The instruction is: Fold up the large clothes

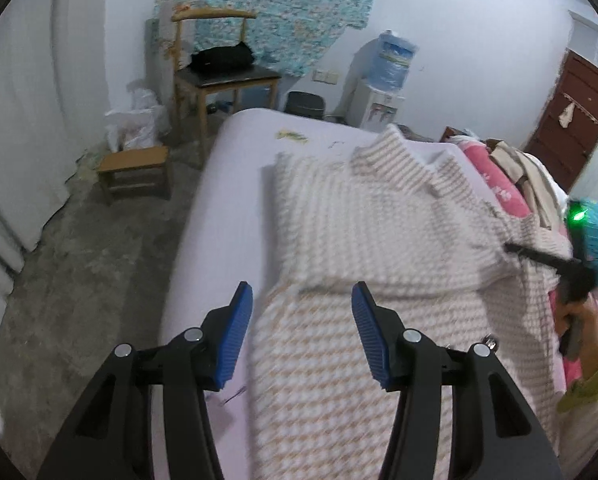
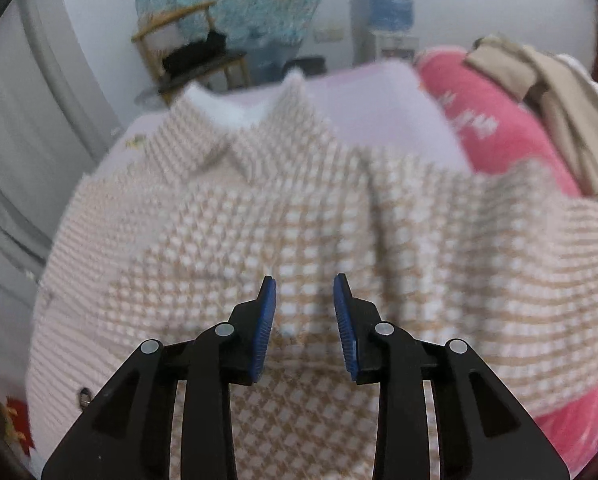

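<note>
A large checked shirt [image 1: 379,220] in beige and white lies spread on the pale sheet of a bed [image 1: 227,208], its collar at the far end pointing toward the wall with the water dispenser [image 1: 391,60], so its long axis runs away from both cameras, from the near hem up to the collar. One side has been folded across the body, leaving a straight crosswise edge in the left wrist view. The left gripper [image 1: 302,292] hangs above the near left part of the shirt, its blue pads standing well apart with nothing between them. The right gripper [image 2: 305,280] points down at the middle of the cloth, its jaws parted by a narrower gap, and no fabric is pinched between the pads. A pink pillow [image 2: 479,120] with a tan garment [image 2: 559,92] draped on it lies beside the shirt on the right. A wooden chair [image 1: 219,68] and a low stool [image 1: 135,168] stand on the floor left of the bed.
</note>
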The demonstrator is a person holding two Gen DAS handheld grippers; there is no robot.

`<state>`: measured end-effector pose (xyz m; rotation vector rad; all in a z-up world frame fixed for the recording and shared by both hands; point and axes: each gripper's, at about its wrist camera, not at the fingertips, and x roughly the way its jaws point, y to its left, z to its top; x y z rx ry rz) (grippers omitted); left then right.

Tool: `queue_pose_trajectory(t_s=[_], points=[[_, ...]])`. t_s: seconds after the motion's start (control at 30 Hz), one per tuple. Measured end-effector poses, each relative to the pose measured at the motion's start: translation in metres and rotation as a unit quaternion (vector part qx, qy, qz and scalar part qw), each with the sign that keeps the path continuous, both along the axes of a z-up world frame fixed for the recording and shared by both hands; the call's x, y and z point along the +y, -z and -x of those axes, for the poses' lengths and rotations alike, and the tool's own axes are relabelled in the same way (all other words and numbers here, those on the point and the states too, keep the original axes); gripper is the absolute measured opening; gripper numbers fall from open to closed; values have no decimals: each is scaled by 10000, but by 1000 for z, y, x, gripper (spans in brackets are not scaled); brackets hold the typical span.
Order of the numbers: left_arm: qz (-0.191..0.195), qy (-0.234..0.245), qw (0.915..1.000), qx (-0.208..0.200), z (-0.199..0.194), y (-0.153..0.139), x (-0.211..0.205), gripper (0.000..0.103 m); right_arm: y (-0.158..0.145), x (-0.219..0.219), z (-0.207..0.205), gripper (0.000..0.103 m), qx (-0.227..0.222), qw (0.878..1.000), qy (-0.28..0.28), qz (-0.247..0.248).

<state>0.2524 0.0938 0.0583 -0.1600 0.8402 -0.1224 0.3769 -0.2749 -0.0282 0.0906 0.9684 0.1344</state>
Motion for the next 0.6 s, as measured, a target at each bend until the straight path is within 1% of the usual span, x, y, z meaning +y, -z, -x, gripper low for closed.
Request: queue_pose_trajectory(t_s=[0.03,0.07,0.13,0.2,0.27,0.37,0.47,0.53,0.6], points=[[55,81,10000,-1,-10,0,-8,51,5,1,-2,29,104,9999,47,94],[107,130,9998,47,-19,3,-13,51,7,1,-2,29,94,9999,104,78],[211,220,9994,149,-41,9,-23,51,1,2,-3,29,156,9996,199,94],[122,263,9994,161,-63,15,-34,51,-9,8,-3,30,31,9997,178,156],[25,308,9994,179,-93,24,-43,51,-21,19,-10,31,-137,9998,35,138],[-196,218,9988,381,-135,44,-50,51,-28,38,-25,32,-250,9995,-204,1],[-367,-35,9973,629,-167,65,-45,51,-21,55,-41,32,-245,9988,-429,-5],[-317,-244,9959,812,-180,80,-34,51,-10,61,-49,32,-117,9987,-483,95],[-148,-339,9965,749,-182,83,-26,51,8,59,-57,32,45,9983,-482,310]])
